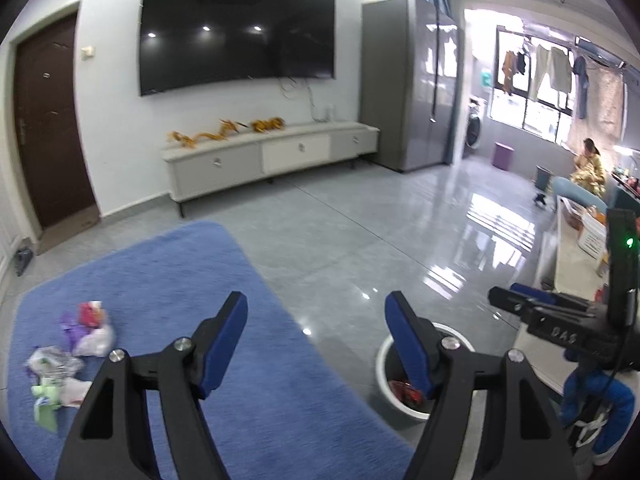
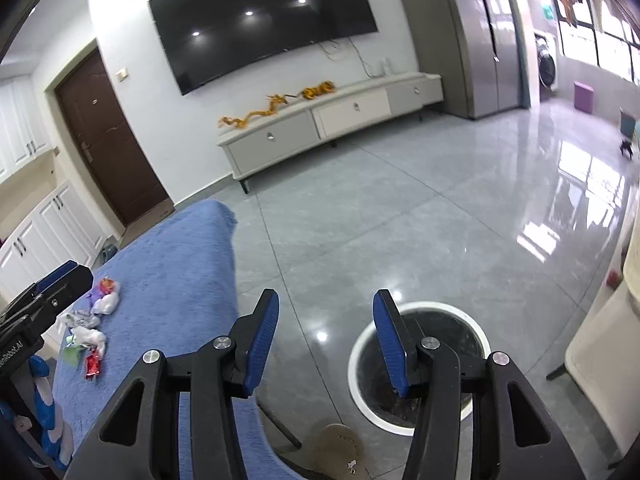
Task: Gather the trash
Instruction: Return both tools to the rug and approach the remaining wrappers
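Blue-padded and spread wide, the left gripper [image 1: 316,336] and right gripper [image 2: 326,332] each held nothing. One heap of wrappers [image 1: 68,356] lay on the blue rug [image 1: 180,280]; one white bin [image 2: 418,364] stood on tile beside it.

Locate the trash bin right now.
The white-rimmed trash bin stands on the grey tile floor just right of the blue rug, beneath the open right gripper.

Your left gripper [image 1: 316,320] is held level and forward, its blue-padded fingers [image 1: 230,340] spread wide with nothing between them. Your right gripper [image 2: 326,316] sits just beside it, pointing the same way, fingers [image 2: 386,340] likewise parted and empty. Neither touches anything.
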